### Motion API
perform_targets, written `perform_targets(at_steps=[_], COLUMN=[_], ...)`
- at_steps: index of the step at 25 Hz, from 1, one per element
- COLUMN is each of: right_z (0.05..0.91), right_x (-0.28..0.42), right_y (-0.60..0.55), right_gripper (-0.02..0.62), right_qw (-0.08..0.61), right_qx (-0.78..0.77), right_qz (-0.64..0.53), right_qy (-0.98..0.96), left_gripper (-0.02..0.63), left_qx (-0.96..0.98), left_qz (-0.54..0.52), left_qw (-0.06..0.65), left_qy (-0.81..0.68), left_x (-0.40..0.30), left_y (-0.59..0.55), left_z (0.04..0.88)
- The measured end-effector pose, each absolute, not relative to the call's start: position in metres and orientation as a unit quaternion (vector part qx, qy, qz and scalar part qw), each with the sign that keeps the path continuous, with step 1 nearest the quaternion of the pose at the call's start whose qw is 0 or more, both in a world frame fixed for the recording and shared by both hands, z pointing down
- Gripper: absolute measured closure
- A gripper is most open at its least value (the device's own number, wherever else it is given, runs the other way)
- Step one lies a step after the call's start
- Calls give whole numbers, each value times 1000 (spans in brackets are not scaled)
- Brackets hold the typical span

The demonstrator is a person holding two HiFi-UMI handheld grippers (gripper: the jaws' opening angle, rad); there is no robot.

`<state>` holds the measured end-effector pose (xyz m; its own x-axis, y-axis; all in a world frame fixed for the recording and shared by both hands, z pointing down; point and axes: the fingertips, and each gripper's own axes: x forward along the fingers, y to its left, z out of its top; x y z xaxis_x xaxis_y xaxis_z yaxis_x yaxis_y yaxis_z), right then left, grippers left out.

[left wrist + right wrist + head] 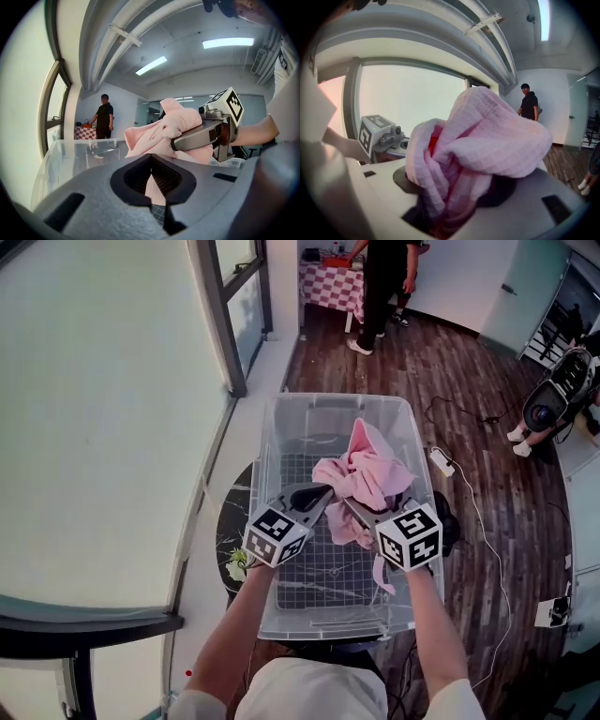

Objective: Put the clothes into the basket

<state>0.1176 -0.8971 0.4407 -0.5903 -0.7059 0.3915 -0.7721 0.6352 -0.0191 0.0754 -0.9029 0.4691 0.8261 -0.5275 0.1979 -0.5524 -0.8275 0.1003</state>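
Observation:
A clear plastic basket [281,456] stands on a small round table, and its grid bottom shows through. A crumpled pink cloth [370,474] hangs above the basket's right half. My right gripper [354,507] is shut on it. In the right gripper view the pink cloth [478,140] bulges out of my right gripper [450,206] and hides the pads. My left gripper [314,495] sits just left of the cloth, over the basket. In the left gripper view my left gripper [152,180] is closed to a thin slit, through which the pink cloth [164,126] shows beyond.
The dark marble table [230,521] stands beside a large window [112,427] on the left. A white power strip [441,462] and its cable lie on the wooden floor to the right. A person [384,287] stands at a checkered table [328,282] at the back.

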Motion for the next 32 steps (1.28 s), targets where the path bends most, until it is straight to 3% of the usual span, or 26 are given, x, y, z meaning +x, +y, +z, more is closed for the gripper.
perform_targets(at_steps=[20,25,27,32], right_z=[586,620,625,617], right_x=[112,104,108,111], right_y=[-898,-886,-887,-892], right_gripper=[314,221,129,106], right_qw=[310,379,406,407], right_qx=[372,344,351,360], right_qz=[157,164,132,98], right_qy=[-861,-843,-833,-834], left_gripper=[591,591,591,591], left_qx=[949,950,951,951], left_qz=[112,106,103,102], left_qw=[117,116,115,114], left_qy=[-269,-268,-268,-269], left_x=[70,68,69,70], left_y=[-920,-923,-925,-926], left_z=[528,524,521,519])
